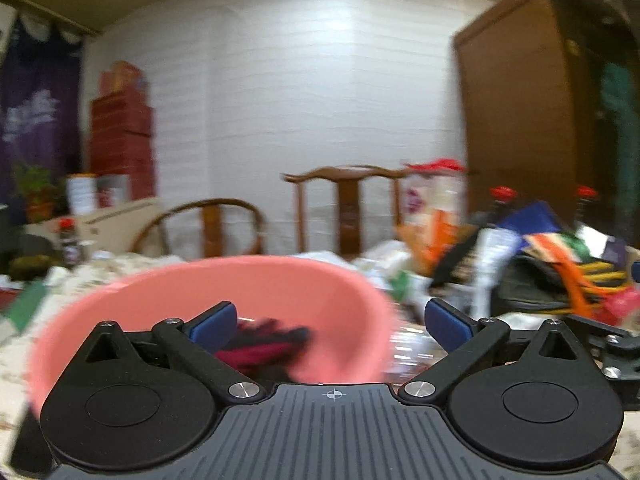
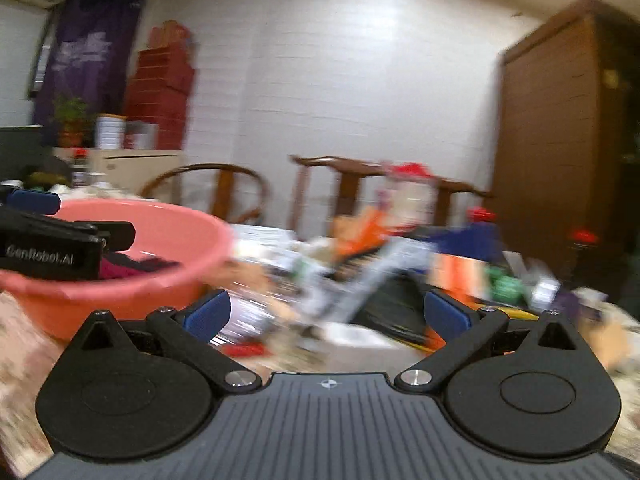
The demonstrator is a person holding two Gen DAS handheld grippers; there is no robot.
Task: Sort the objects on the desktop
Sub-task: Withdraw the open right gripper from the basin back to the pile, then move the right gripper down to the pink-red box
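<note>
Both frames are smeared by motion, so small items are hard to tell apart.

Left gripper (image 1: 330, 322) is showing wide-open jaws with nothing between the blue pads (image 1: 214, 322) — it is pointing at the round pink plastic basin (image 1: 168, 300), which is filling the lower centre-left of the left wrist view. Dark red and black cloth-like items (image 1: 266, 342) are lying inside the basin; what exactly they are I cannot tell.

Right gripper (image 2: 326, 316) is also empty, and its jaws are spread fully. In the right wrist view it is facing the heap of mixed clutter (image 2: 380, 272) — grey, orange, blue and green packets and papers — sitting centre to right of frame on the light patterned tablecloth (image 2: 24, 344). The basin is showing at left of that frame, just beside the heap, with the left gripper's body hanging over its near rim.

Step in hand, by my reading: between picks — something is already sorted into the basin, both tools are free, the right one is lining up on the pile.

Next move is calling for choosing one separable item at the near edge of the heap, bringing the open jaws around it, closing, then carrying it left to the basin. The pile is tangled, so a clean single-item grab is looking like the tricky part.

Wooden chairs (image 2: 224, 188) are standing behind the table, well apart from the work.
</note>
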